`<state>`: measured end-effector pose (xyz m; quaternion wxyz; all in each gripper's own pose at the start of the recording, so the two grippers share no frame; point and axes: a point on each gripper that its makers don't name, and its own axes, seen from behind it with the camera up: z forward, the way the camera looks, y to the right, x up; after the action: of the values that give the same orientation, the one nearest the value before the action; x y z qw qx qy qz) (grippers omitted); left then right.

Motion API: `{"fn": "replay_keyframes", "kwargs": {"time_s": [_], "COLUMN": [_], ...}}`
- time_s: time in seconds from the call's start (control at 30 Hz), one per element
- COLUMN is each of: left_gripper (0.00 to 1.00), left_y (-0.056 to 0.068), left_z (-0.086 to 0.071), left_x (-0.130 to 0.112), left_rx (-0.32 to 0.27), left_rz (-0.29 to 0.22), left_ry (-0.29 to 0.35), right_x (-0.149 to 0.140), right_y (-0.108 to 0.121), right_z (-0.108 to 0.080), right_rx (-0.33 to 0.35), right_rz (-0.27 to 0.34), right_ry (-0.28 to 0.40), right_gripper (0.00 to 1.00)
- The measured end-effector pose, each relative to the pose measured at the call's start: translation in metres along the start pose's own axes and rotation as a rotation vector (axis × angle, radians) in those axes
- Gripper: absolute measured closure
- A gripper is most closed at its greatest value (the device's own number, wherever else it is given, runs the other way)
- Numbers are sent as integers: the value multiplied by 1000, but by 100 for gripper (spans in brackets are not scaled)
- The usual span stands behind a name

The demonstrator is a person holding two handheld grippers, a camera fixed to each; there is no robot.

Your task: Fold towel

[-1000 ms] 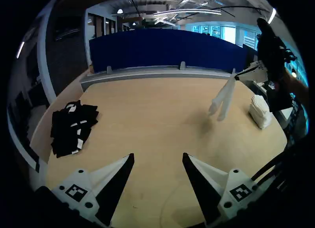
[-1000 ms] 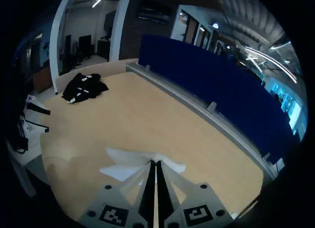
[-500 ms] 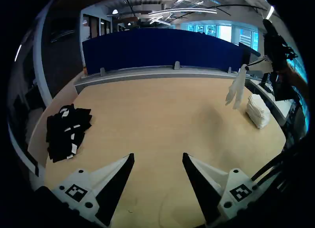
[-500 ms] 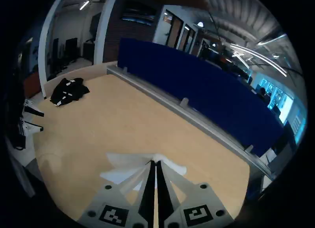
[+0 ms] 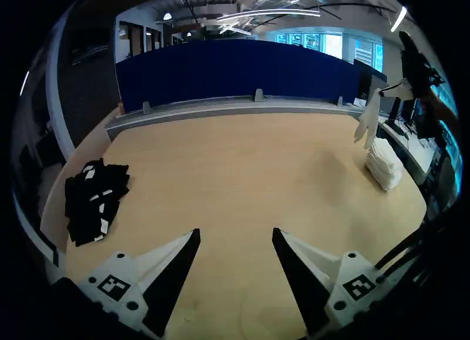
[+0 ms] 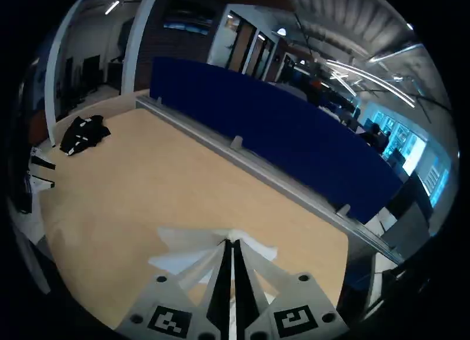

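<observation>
In the right gripper view, my right gripper (image 6: 231, 243) is shut on a white towel (image 6: 179, 249), whose cloth spreads out to both sides of the closed fingers. In the left gripper view the same white towel (image 5: 369, 120) hangs limp from the right gripper (image 5: 404, 91), which a hand holds up at the far right, just above a stack of folded white towels (image 5: 385, 164). My left gripper (image 5: 235, 232) stands open and holds nothing, low over the near side of the wooden table (image 5: 247, 164).
A pile of black cloths with white tags (image 5: 94, 200) lies at the table's left end, also seen as the black pile (image 6: 85, 134). A blue partition (image 5: 235, 70) runs along the far table edge. Desks and monitors stand beyond the right end.
The right gripper has carried the hanging white towel rightward and higher, from over the table to above the folded white stack. The left gripper stays open and has turned slightly.
</observation>
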<state>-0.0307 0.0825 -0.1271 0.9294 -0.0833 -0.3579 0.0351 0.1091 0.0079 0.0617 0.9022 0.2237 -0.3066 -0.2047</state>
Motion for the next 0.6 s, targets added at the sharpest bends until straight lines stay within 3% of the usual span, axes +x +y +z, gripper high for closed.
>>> {"fn": "replay_keyframes", "kwargs": {"time_s": [0.27,0.6], "left_gripper": [9,9], "left_y": [8,16], "left_z": [8,12], "left_x": [6,11], "left_rx": [0,0], "left_rz": [5,24], "left_ry": [-6,-13], "right_x": [-17,-42], "right_y": [40,66], "right_z": [-4,-5], "right_rx": [-28,-37], "right_rz": [15,36], "right_ry": [-16,-41], "right_gripper": [98,98]}}
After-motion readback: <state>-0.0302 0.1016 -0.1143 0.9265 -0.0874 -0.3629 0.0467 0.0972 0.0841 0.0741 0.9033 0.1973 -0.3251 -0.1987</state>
